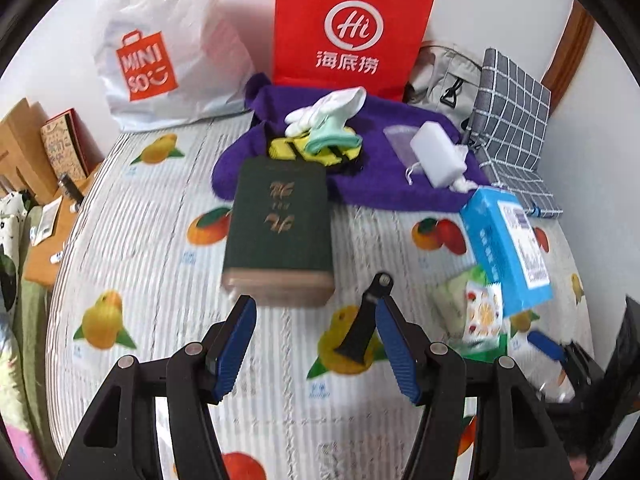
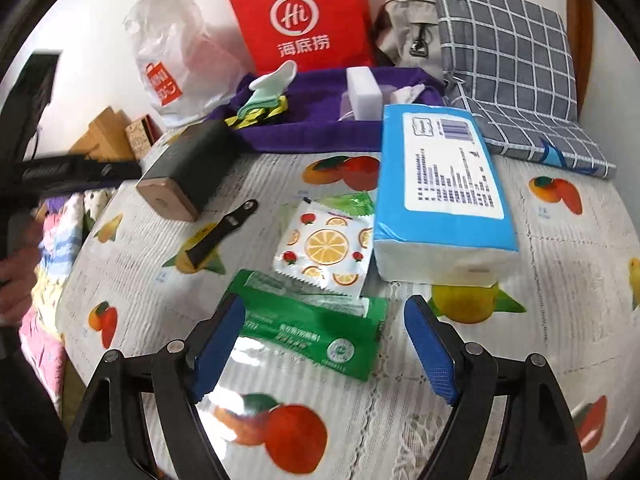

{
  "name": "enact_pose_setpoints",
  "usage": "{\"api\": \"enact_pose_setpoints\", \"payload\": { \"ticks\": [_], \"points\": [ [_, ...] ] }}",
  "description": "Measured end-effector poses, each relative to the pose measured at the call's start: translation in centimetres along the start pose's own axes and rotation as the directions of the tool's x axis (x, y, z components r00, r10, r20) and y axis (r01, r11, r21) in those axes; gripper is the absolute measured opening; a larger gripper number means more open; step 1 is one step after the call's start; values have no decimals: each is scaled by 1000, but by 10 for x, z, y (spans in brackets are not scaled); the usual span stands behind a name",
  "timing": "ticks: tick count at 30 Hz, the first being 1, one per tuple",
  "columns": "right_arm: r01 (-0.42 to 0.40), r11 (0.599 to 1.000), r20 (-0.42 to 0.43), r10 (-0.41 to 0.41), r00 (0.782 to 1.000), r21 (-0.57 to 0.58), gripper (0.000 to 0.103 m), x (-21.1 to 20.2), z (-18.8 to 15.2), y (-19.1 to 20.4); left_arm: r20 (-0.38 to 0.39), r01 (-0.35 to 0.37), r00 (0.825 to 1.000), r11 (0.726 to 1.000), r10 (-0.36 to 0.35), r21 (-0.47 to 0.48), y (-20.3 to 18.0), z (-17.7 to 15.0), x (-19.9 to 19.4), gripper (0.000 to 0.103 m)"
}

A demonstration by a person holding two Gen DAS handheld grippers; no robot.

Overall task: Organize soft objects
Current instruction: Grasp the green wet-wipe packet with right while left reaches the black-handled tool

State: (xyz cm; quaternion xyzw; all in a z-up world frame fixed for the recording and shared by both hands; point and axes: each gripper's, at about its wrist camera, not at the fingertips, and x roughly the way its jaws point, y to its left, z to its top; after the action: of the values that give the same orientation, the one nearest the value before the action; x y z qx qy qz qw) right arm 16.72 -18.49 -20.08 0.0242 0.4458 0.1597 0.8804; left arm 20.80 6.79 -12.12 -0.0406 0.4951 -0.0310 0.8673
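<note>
Left claw (image 1: 316, 320): spread, empty; box (image 1: 280, 232) ahead. Right claw (image 2: 324, 320): spread over green packet (image 2: 316, 332); tissues (image 2: 436, 188) beyond.

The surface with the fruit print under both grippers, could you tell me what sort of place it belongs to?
Probably a bedroom at home: the fruit-print sheet looks like bedding, a checked cushion leans on the wall, and shopping bags stand behind it.

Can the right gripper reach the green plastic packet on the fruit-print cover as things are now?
Probably yes. The right gripper is open, and the green plastic packet lies flat just ahead between its blue pads. Nothing lies on its near part; the citrus-print sachet overlaps only its far edge.
</note>
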Motion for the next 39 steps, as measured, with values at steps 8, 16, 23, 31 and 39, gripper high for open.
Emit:
{"api": "enact_pose_setpoints", "payload": {
  "ticks": [8,16,23,31,39],
  "points": [
    [-42,998,-33,43,999,37,70,34,6,-16,-16,-10,1000,1000,10,-3,13,-18,1,60],
    [-37,997,-98,30,995,-62,69,26,-15,4,-30,-2,1000,1000,1,-12,17,-22,6,60],
    [-62,985,-112,44,993,-158,70,4,-33,25,-42,9,999,1000,-9,-1,15,-27,10,60],
    [-41,965,-98,16,995,-258,71,30,-16,47,-53,2,999,1000,-2,-2,17,-30,15,60],
    [28,942,-73,-56,996,-335,32,46,-15,60,-78,-15,997,1000,15,-3,22,-33,26,60]
  ]
}}
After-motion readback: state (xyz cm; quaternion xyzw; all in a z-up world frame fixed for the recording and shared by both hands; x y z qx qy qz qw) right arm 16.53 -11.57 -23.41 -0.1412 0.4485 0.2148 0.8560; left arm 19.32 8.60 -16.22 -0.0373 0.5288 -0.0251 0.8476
